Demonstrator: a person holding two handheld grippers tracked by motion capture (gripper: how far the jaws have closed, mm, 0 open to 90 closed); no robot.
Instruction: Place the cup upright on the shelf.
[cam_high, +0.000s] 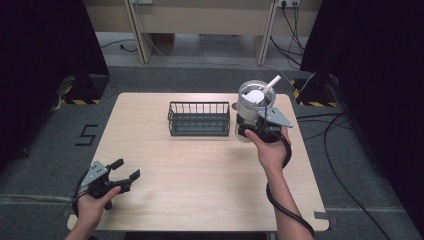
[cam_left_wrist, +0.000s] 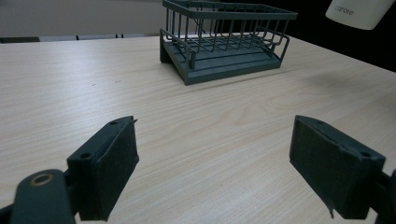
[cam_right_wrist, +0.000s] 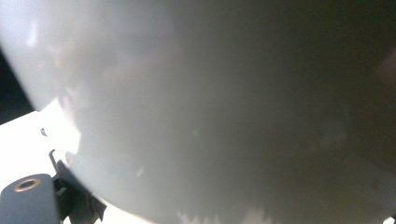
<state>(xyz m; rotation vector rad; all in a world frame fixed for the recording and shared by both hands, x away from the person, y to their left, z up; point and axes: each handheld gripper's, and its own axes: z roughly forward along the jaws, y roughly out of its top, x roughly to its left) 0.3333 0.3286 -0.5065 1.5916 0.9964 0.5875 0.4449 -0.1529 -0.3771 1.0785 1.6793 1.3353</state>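
You face a dark wire rack (cam_high: 199, 119) on a pale wooden table (cam_high: 200, 170), with cables (cam_high: 340, 150) strewn across grey carpet.

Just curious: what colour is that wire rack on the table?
Dark grey-green wire rack; clearest in the left gripper view.

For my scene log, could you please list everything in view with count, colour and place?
Light wooden table: one, beige, centre.
Dark wire rack basket: one, dark grey-green, far middle of the table.
Clear jar-like container with white handle: one, clear and white, held up just right of the basket.
Floor cables: several, black, right.
Left hand-held gripper: one, black, near-left corner, open.
Right hand-held gripper: one, black, gripping the container.
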